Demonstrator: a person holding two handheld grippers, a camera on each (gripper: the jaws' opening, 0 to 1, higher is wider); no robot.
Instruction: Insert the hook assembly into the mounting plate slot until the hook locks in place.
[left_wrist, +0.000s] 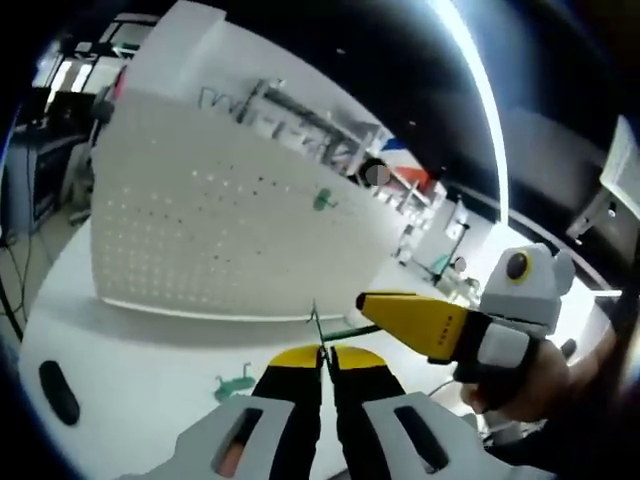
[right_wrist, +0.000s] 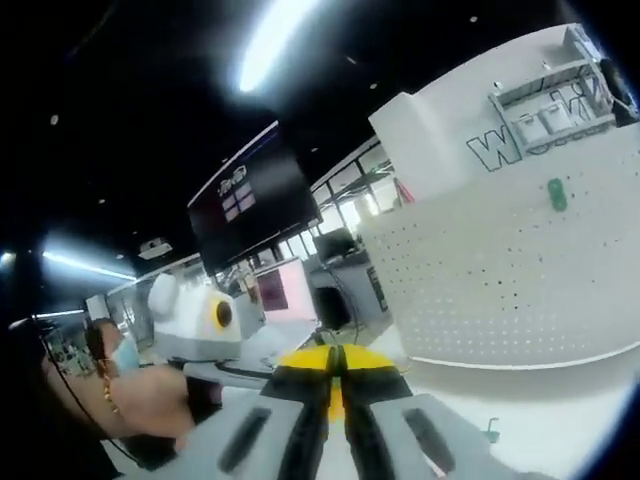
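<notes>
Fingers of left gripper (left_wrist: 322, 362) pinch thin green hook (left_wrist: 316, 330).

White bench (left_wrist: 130, 390), upright white pegboard (left_wrist: 210, 230) standing on it, small green hook (left_wrist: 233, 384) lying on the bench before the board, black oblong item (left_wrist: 58, 390) near the bench's edge

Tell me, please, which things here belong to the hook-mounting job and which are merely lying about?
Job:
- green hook piece pinched in the left gripper
- white pegboard
- green hook on the pegboard
- right gripper, jaws together

Lying about:
- green piece on the table
- black object
</notes>
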